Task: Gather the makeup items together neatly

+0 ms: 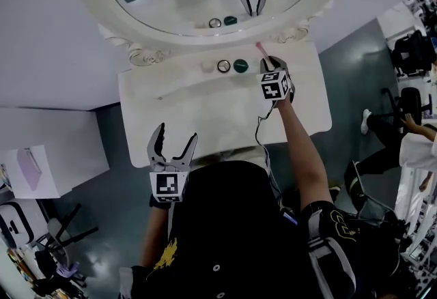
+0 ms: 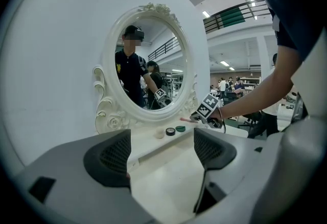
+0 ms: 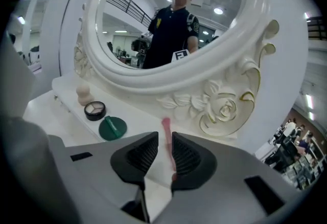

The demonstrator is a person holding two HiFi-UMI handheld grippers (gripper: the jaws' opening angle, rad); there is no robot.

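Status, gather makeup, late stage by my read.

- Done so far, as it lies: three items sit in a short row at the back of the desk [image 1: 205, 117], under the mirror [image 3: 204, 72]. L to R in head view: beige sponge [image 1: 207, 66], black-rimmed compact [image 1: 223, 65], green round compact [image 1: 240, 65]. They are close together and roughly in line. Can't tell if any two touch.
- Task item in hand: pink stick [image 3: 166, 125]. It runs lengthwise between the pads of the right gripper [image 1: 268, 61], whose jaws are nearly together and clamped on it. Its tip pokes out ahead toward the rose carving on the mirror base. It is to the right of the green compact, near but not yet in the row. Can't tell whether the stick is clear of the desk.
- Left gripper [image 2: 161, 138]: jaws wide apart w/ nothing between them, over the near edge of the desk, well apart from the row.

Left to do (judgement): set the stick down just beside the green compact, in line w/ the other three, then let go.

Risk: a thin stick may roll on release.
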